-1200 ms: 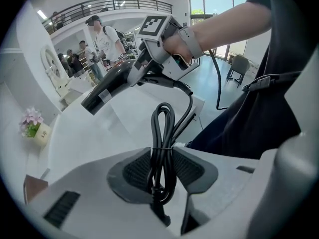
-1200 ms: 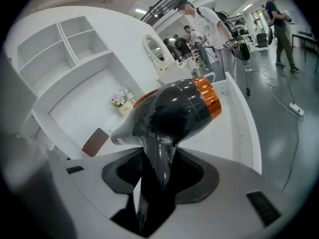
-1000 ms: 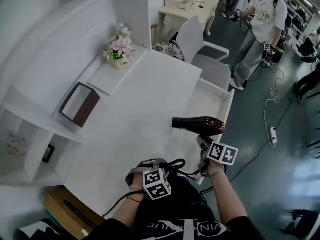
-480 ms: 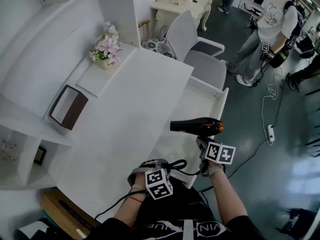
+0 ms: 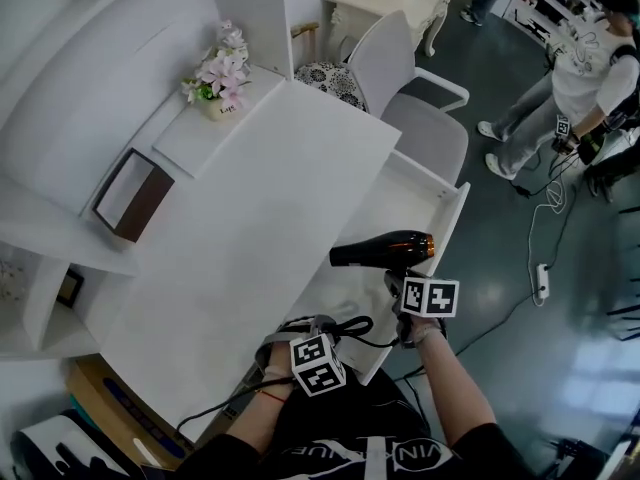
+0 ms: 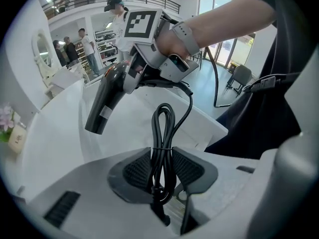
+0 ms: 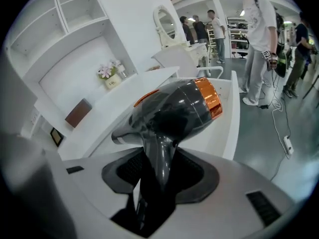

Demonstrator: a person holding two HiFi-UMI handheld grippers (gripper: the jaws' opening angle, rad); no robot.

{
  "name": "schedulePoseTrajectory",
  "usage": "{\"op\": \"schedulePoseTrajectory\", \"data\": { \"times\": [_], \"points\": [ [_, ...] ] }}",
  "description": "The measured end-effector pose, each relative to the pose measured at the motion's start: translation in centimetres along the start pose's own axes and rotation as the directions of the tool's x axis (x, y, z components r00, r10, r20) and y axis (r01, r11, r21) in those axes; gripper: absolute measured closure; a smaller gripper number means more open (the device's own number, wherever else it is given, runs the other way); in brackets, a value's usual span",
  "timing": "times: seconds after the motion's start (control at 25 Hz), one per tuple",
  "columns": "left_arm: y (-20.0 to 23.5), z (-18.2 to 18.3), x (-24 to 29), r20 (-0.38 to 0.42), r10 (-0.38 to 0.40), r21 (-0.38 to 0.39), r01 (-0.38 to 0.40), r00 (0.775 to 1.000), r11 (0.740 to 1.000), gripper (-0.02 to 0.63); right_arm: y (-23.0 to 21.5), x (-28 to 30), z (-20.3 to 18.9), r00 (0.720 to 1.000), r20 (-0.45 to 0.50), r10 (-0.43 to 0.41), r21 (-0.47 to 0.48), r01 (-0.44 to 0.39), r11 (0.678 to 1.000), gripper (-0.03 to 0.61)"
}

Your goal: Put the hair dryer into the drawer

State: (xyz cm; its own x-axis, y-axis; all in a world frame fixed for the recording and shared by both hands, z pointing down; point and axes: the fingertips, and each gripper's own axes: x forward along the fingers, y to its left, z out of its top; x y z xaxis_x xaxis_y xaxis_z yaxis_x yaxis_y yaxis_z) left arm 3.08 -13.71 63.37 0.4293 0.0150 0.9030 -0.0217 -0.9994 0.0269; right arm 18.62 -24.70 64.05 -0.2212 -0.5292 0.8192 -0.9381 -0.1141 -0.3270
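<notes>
The right tongs are pinching the handle of the black hair dryer, with a ribbed pad pressed to each side of it. The barrel lies crosswise above them, the orange ring on the outer side and the nozzle pointing across toward the left tongs. The dryer hangs in the air over the near end of the open white drawer, which juts out from the edge of the white surface just ahead of the right tongs.

The left tongs are clamped on the bundled black cord. It is a tied loop standing up between their pads, and one strand runs from it up to the dryer's handle. These tongs sit beside the right ones, a little nearer the person's body, at the near edge of the surface.

Well beyond both tongs, over on the left tongs' side, stand a pot of pink flowers and a brown box. A white chair stands past the far end of the drawer.
</notes>
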Motion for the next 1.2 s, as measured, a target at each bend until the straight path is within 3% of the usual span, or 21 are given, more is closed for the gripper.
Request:
{"op": "schedulePoseTrajectory", "data": {
  "times": [0.6, 1.2],
  "points": [
    [3.3, 0.1, 2.1, -0.030, 0.051, -0.148, -0.055, 0.998, 0.987, 0.474, 1.6, 6.7, 2.1, 0.974, -0.222, 0.037, -0.220, -0.087, 0.972, 0.402],
    [4.2, 0.2, 3.4, -0.048, 0.038, -0.264, -0.049, 0.998, 0.963, 0.476, 2.8, 11.1, 1.9, 0.943, -0.309, 0.122, -0.233, -0.199, 0.952, 0.401]
  ]
}}
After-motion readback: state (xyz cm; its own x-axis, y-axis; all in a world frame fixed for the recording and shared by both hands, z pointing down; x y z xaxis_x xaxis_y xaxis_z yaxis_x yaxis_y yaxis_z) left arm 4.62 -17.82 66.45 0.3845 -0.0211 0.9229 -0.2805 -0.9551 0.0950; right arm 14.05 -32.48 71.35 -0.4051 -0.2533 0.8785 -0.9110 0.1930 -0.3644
